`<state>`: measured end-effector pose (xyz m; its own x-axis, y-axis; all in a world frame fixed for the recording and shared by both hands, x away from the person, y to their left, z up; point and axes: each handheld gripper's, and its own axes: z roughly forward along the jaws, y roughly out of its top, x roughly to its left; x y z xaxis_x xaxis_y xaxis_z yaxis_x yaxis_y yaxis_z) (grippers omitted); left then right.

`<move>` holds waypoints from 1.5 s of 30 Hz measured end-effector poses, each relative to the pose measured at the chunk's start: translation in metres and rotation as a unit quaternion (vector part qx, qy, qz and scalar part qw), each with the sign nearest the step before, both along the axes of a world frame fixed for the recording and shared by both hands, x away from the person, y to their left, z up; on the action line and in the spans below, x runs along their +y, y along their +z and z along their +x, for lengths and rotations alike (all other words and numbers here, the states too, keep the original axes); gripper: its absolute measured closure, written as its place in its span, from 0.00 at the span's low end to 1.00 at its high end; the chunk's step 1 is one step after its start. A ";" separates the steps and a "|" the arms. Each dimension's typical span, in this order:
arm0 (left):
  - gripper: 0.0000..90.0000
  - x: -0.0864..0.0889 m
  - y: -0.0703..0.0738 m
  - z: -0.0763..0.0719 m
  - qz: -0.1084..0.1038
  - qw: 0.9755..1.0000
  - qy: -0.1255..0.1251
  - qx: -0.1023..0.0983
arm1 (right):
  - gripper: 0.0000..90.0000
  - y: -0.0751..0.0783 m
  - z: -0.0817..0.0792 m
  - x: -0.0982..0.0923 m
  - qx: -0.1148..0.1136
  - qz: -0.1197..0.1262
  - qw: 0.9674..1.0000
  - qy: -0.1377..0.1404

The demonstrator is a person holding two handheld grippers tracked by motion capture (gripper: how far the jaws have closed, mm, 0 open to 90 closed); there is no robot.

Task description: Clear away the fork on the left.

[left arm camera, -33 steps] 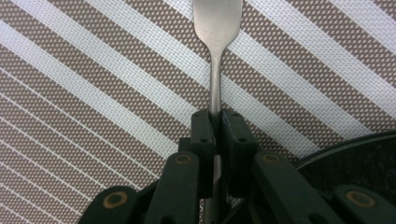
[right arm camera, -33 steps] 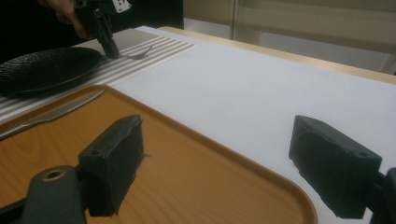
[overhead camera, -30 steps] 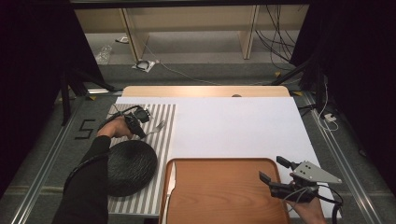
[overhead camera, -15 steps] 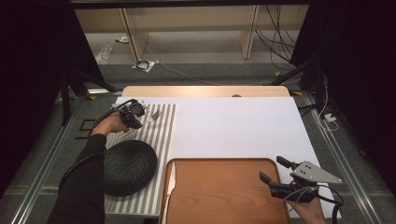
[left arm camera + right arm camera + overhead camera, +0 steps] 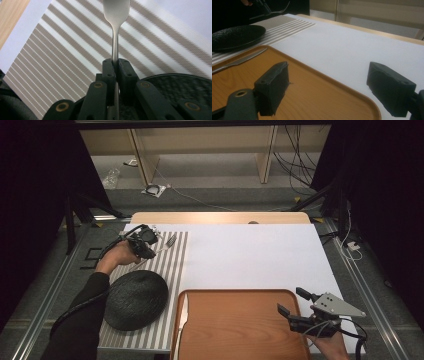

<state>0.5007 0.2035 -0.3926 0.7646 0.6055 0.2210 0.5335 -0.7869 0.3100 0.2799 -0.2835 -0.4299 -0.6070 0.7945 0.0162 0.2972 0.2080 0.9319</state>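
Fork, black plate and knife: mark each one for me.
Fork (image 5: 115, 47), left gripper view, on its handle just above the jaws.
Black plate (image 5: 135, 299), high view, on its middle.
Knife (image 5: 239, 60), right gripper view, on its blade in the tray.

We read this as a lab recording bay dressed as a dining setup. A pale wooden table (image 5: 220, 217) under a white sheet stands between black curtains (image 5: 385, 195), with aluminium rails (image 5: 372, 290) along its sides. Loose black cables (image 5: 295, 162) trail across the grey carpet (image 5: 210, 195) behind it. The striped placemat (image 5: 170, 270), black round plate (image 5: 135, 299) and brown wooden tray (image 5: 240, 325) look staged.
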 end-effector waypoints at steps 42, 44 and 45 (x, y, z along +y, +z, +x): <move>0.94 -0.102 0.002 -0.155 -0.090 0.984 -0.153 0.021 | 0.21 0.001 -0.002 0.001 -0.004 0.002 1.000 0.001; 0.94 -0.106 0.000 -0.159 -0.096 0.982 -0.157 0.031 | 0.21 0.001 -0.001 0.001 -0.003 0.002 1.000 0.001; 0.94 -0.109 -0.001 -0.161 -0.095 0.982 -0.158 0.032 | 0.21 0.001 -0.001 0.001 -0.004 0.002 1.000 0.001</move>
